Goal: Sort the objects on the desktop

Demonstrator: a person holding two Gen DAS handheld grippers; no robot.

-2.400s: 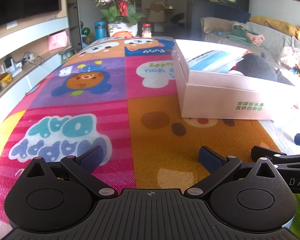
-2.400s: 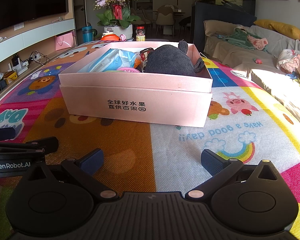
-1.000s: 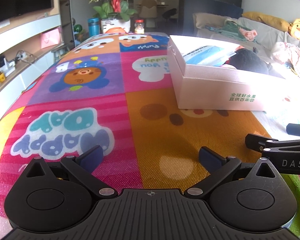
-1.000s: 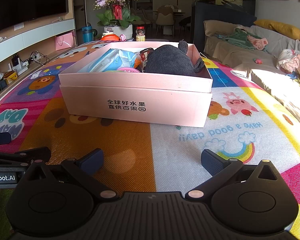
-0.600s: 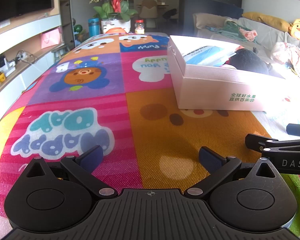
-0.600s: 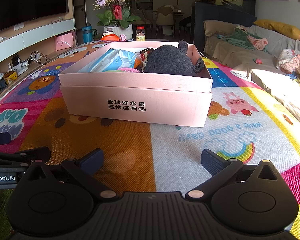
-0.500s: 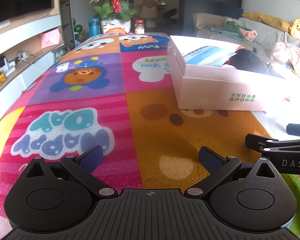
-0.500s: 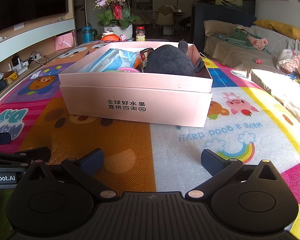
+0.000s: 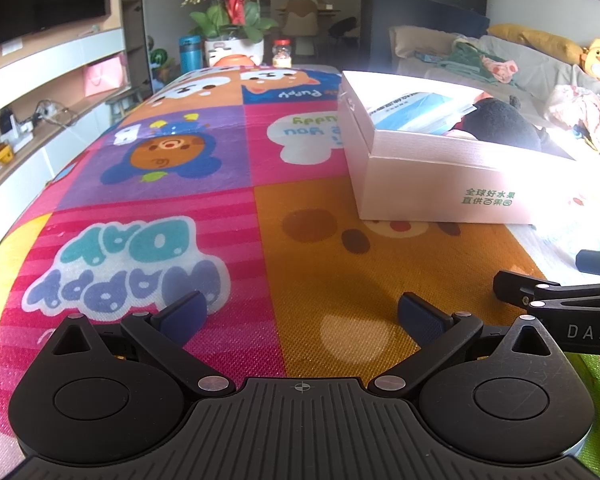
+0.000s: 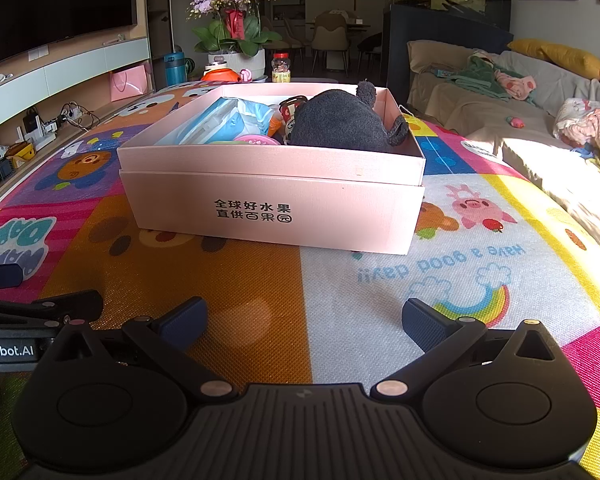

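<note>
Here, label by label, is what my two views show.

Left tongs (image 9: 300,312): spread wide and holding nothing, low over the orange panel of the mat.

Right tongs (image 10: 304,316): likewise spread and empty, facing the long printed side of the box.

Pink box (image 10: 272,216): a rectangular cardboard carton with matte walls and dark printed characters; it sits on the surface ahead of my right tongs and off to the right of my left tongs.

Contents: a grey plush toy (image 10: 340,124), soft and rounded, fills the right half; a pale blue crinkled packet (image 10: 224,120) lies at the left; between them sit small pink and red items that I cannot identify.

Play mat (image 9: 180,184): a woven, finely dimpled sheet in bright cartoon panels covering the surface.

Progress: I judge the sorting essentially finished, since the goods lie inside the box and no loose object shows on the mat in either view.

Remaining: nothing visible to collect; areas outside both views I cannot judge.
</note>
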